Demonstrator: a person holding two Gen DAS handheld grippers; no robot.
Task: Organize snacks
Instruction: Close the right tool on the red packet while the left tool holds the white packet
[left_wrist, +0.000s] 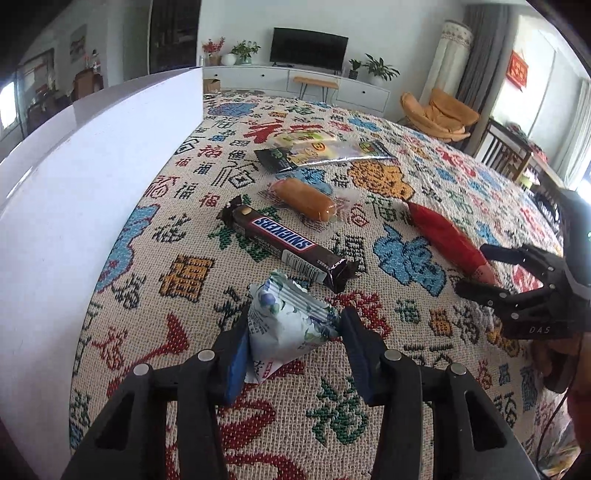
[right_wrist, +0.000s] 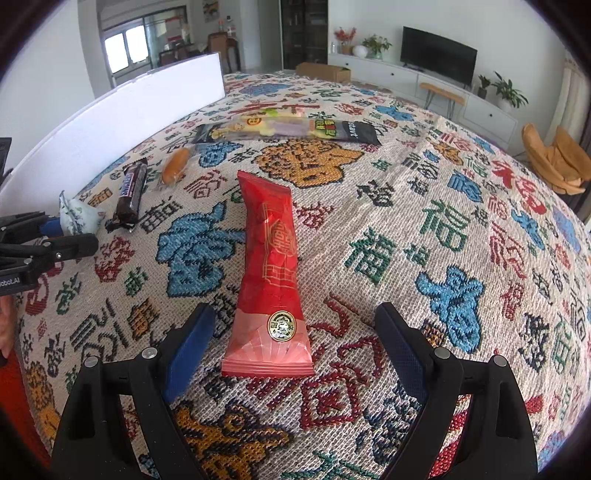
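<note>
On the patterned surface (right_wrist: 424, 206), the left claw (left_wrist: 291, 332) brackets a white snack packet (left_wrist: 288, 325) beside the Snickers bar (left_wrist: 286, 247), its fingers slightly apart; the right claw (right_wrist: 295, 339) gapes wide around the red packet (right_wrist: 271, 273).

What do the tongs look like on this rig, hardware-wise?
Both are matte black plastic with cut-out ribbed arms and silver rivets. The left tongs and right tongs carry blue textured pads. White lettering marks each body, and a thin black cable trails from the right unit.
</note>
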